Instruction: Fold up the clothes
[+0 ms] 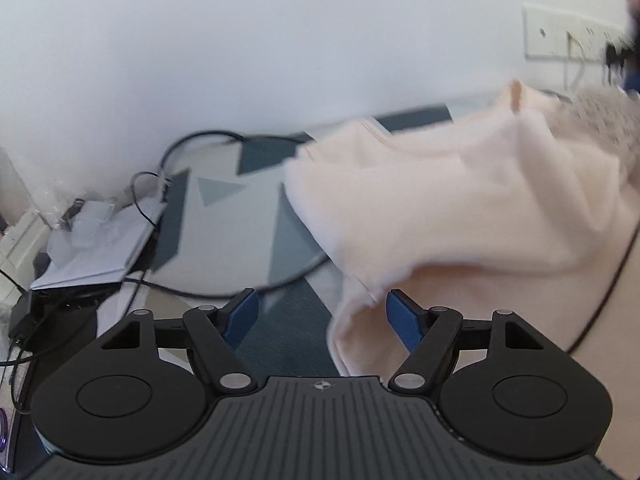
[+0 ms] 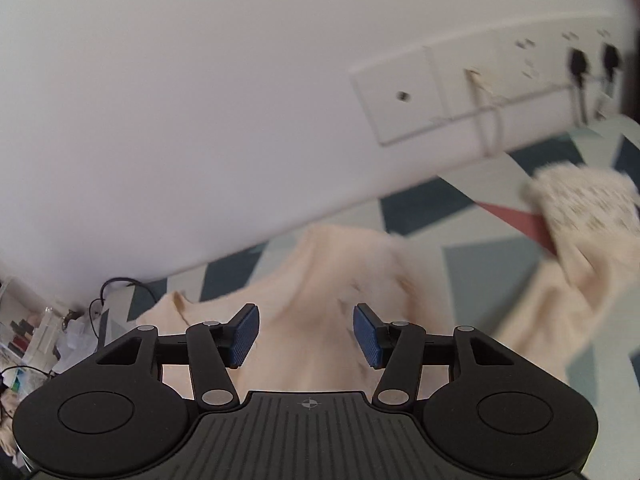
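No readable text, brand, number or label shows in either view; only a small crosshair mark sits on each gripper's ribbed body.

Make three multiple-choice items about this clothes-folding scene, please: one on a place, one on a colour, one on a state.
1. Where does the cream garment lie in the left wrist view?
A. right of centre, on the patterned cloth
B. hanging on the wall
C. inside a box

2. What colour are the gripper pads?
A. red
B. blue
C. yellow

3. How do the jaws of the right gripper stand?
A. shut on the garment
B. shut on a cable
C. open, with nothing pressed between the pads

Answers:
1. A, the garment spreads over the patterned cloth on the right side.
2. B, both pads show blue faces.
3. C, a clear gap separates the pads, the fabric lying beyond them.
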Action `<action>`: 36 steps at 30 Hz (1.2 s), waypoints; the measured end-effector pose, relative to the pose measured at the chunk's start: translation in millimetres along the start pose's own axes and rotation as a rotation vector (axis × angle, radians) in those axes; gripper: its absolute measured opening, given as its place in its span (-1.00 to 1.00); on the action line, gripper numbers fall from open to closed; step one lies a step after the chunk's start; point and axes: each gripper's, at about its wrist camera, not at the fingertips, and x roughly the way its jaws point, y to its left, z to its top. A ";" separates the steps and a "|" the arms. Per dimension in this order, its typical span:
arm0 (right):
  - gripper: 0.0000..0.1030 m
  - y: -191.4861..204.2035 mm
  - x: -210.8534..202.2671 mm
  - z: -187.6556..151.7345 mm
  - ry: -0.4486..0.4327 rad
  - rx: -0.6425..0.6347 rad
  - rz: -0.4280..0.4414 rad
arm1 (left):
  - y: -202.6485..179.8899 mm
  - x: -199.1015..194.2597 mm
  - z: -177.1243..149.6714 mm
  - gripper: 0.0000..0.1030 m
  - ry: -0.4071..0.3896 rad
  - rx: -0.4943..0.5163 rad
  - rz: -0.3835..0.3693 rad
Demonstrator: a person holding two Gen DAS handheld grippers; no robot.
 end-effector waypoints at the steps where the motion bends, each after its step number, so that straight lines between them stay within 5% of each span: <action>1: -0.05 -6.2 -5.0 -5.8 0.002 0.015 -0.007 | 4.9 -0.4 2.2 0.42 -0.003 -0.029 -0.008; 8: -0.04 -41.1 -38.7 -22.3 -0.030 0.075 -0.060 | 58.6 27.3 -1.8 0.42 0.143 -0.471 -0.043; 10: -0.05 -49.7 -46.3 -23.9 -0.040 0.098 -0.069 | 64.0 27.2 -2.8 0.42 0.146 -0.522 -0.047; 19: 0.04 -59.6 -15.6 -32.7 -0.029 0.180 -0.082 | 52.0 22.6 -1.6 0.43 0.149 -0.449 0.009; 25: 0.03 -52.4 -25.3 -25.4 -0.127 0.257 -0.047 | 44.8 22.9 -1.3 0.45 0.142 -0.412 0.038; 36: 0.07 -40.8 -7.4 -49.6 0.009 0.304 -0.021 | 44.5 23.4 -5.8 0.56 0.133 -0.416 0.055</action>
